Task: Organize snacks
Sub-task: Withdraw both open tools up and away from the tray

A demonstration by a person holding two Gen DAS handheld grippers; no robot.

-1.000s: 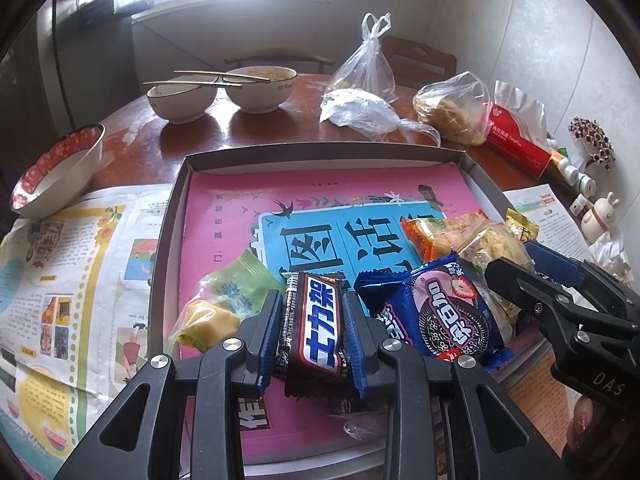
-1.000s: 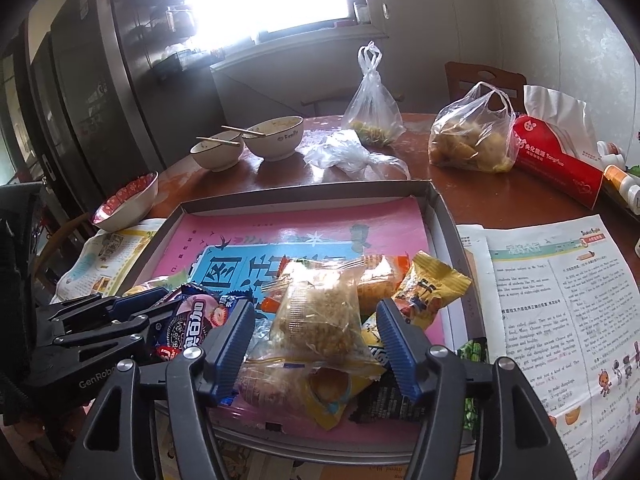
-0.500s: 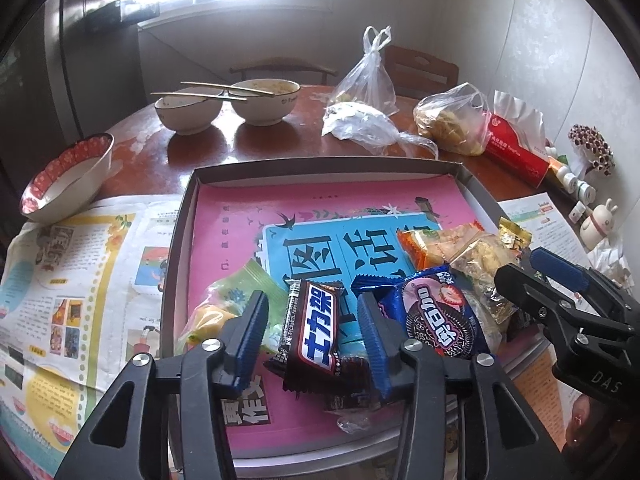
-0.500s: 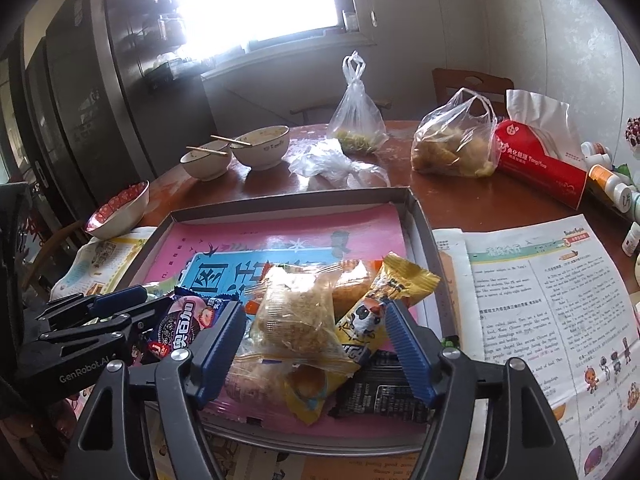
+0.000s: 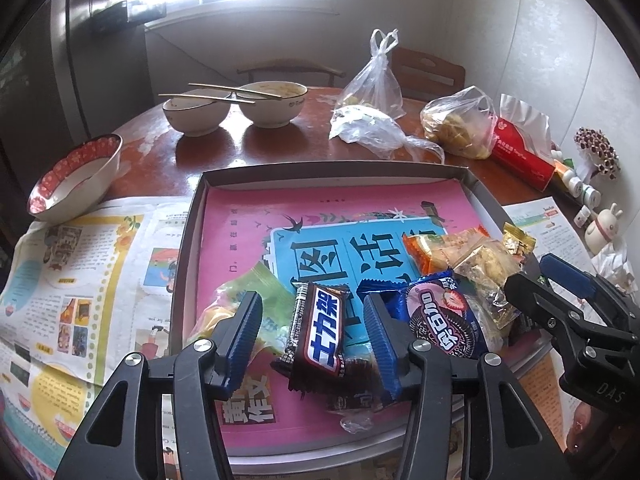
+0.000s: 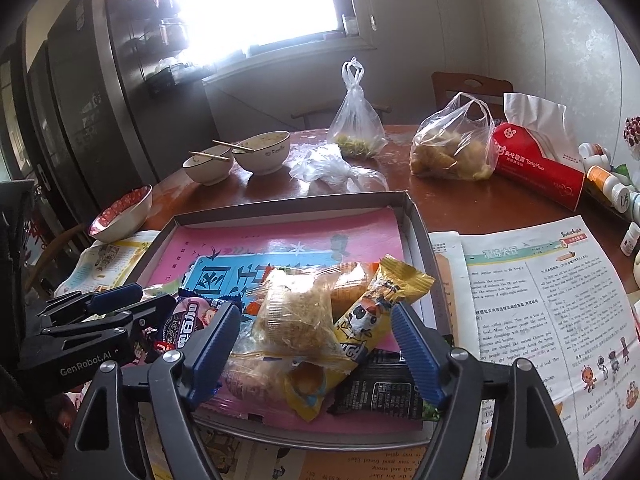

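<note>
1. Two claws hang over the near end of a grey tray [image 5: 192,240] lined with a pink and blue printed sheet [image 5: 248,216].
2. Left claw [image 5: 314,334]: its jaws have just been opening and now stand apart, with a dark chocolate bar [image 5: 320,336] lying on the sheet between them; neither blue pad presses on it.
3. Right claw [image 6: 316,344]: its jaws have also just been opening and stand wide, clear of the heap between them, which is a clear bag of crumbly pastry [image 6: 294,320] on top, a yellow cartoon wrapper [image 6: 372,316] leaning beside it, and a black packet [image 6: 380,392] underneath.
4. Just right of the chocolate bar lies a blue biscuit pack [image 5: 436,320], and to the left a pale green packet [image 5: 256,292] partly behind the left pad.
5. An orange packet [image 5: 424,252] sits behind the biscuit pack, touching the pastry heap.
6. Newspaper [image 5: 80,280] is spread under and beside the tray on the brown worktop [image 5: 280,148].
7. Farther back stand two white bowls [image 5: 272,104] with chopsticks laid across, a red-rimmed bowl [image 5: 76,176] at the left, knotted plastic bags [image 5: 372,80] and a red tissue pack [image 6: 540,164].
</note>
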